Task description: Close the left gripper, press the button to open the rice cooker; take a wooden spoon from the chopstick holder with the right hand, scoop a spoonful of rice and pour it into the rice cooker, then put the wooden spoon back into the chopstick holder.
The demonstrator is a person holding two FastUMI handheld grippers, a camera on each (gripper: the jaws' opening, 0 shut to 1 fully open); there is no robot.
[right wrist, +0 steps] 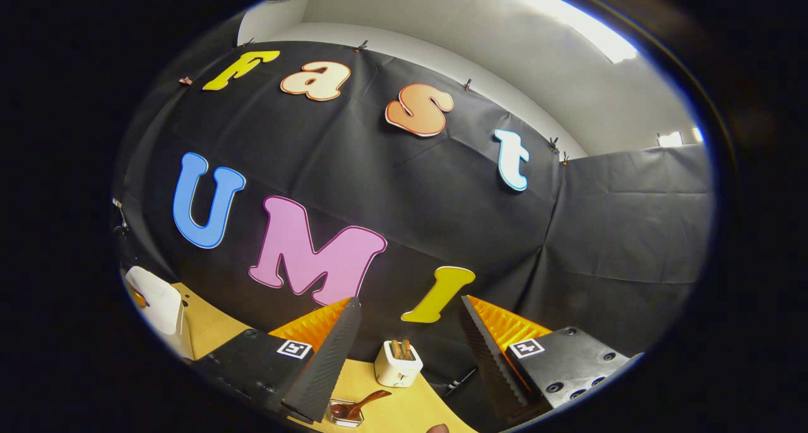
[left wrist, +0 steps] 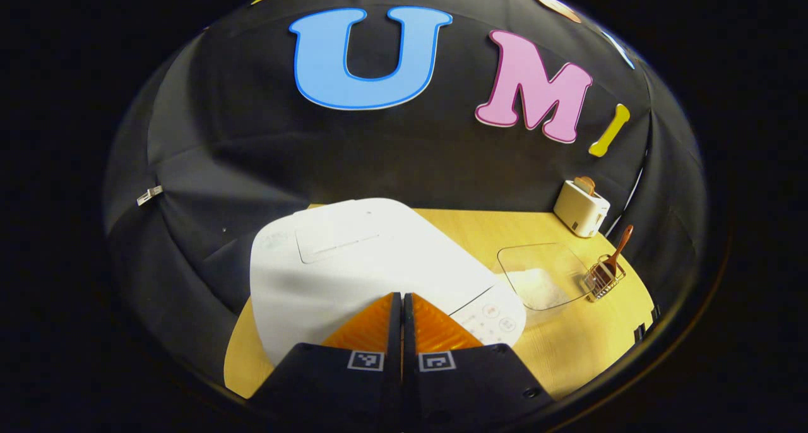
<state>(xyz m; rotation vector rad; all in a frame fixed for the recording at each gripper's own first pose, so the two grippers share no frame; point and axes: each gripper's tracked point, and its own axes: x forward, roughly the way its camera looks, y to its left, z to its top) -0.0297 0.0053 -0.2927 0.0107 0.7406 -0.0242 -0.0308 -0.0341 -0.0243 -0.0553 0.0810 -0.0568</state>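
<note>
Black cloth walls close in our wooden table [left wrist: 562,351], and we take the white rice cooker [left wrist: 372,275] as our landmark. In the left gripper view it sits with its lid down, and our left gripper [left wrist: 402,307] hovers directly over its front edge, the two orange fingers [left wrist: 369,326] pressed together with only a thin slit between them and nothing held. The cooker's control panel [left wrist: 495,316] shows just to the right of those fingertips.

To the right of the cooker lies a clear glass dish [left wrist: 546,275] holding a heap of white rice [left wrist: 536,288]. Just beyond that dish, farther from the cooker, stands the wire chopstick holder [left wrist: 605,280] with the wooden spoon [left wrist: 615,253] leaning in it, handle up. Behind the dish, against the cloth, stands a cream toaster [left wrist: 581,207] with toast in its slot.

In the right gripper view our right gripper [right wrist: 410,319] is raised with its fingers [right wrist: 328,351] spread wide and empty. Between them, lower down, we see the toaster [right wrist: 398,363] and the spoon [right wrist: 356,406] in its holder [right wrist: 344,414]; the cooker [right wrist: 154,303] sits far off to the left edge.
</note>
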